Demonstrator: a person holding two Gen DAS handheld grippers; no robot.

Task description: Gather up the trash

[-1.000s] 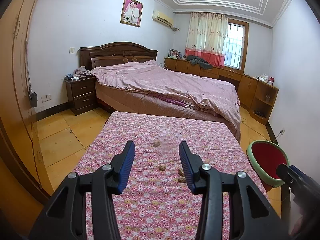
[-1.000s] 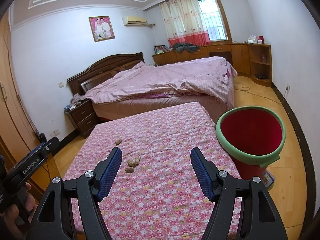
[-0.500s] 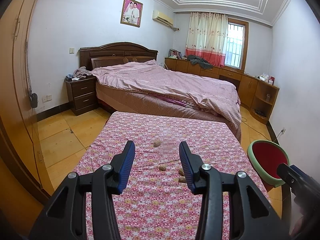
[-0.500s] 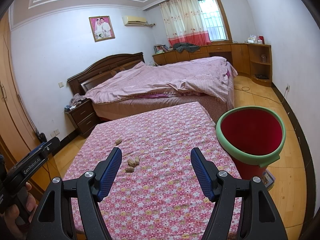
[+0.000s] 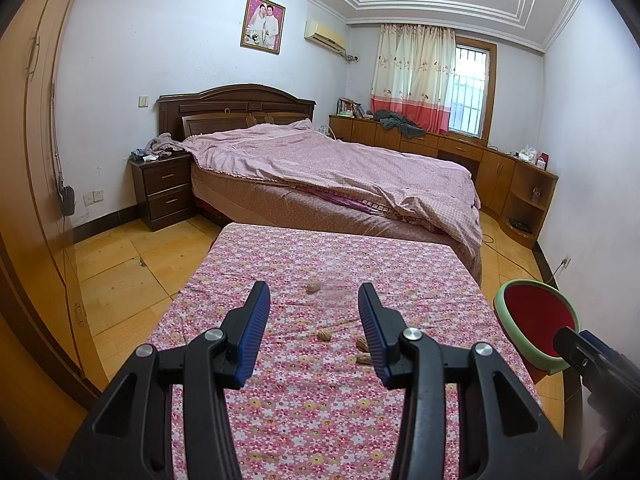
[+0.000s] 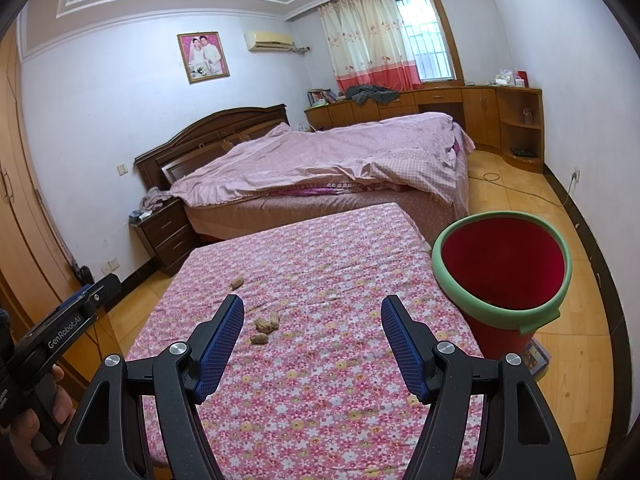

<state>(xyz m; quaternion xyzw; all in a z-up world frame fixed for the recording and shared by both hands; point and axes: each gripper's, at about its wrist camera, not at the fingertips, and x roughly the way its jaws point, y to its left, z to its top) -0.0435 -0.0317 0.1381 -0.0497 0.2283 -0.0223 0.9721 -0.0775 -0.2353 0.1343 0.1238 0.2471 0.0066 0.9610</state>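
Desk point(image 6: 320, 400) under a pink flowered cloth, foot of the bed point(image 5: 340, 168) beyond its far edge. Four nut shells on the cloth: one lone shell point(image 5: 313, 287) toward the far edge, left of centre; a cluster of three point(image 6: 265, 327) nearer the middle, two of them touching or nearly so, the third just beside them on the near side.

Red bucket point(image 6: 502, 272) with green rim stands on the floor off the right edge of the desk. Its inside looks bare as far as the right wrist view shows; the bottom is hidden.

Left gripper point(image 5: 313, 336): jaws spread wide, nothing between them, held above the near half of the desk and aimed at the cluster. Right gripper point(image 6: 312, 344): also spread wide and unloaded, above the near right part of the desk, bucket just ahead to its right.

Judgement: step in hand is the approach to a shell. Next move calls for lowering one gripper over a single shell, closing gently because shells are small, light and brittle, then carrying it past the right edge to the bucket.
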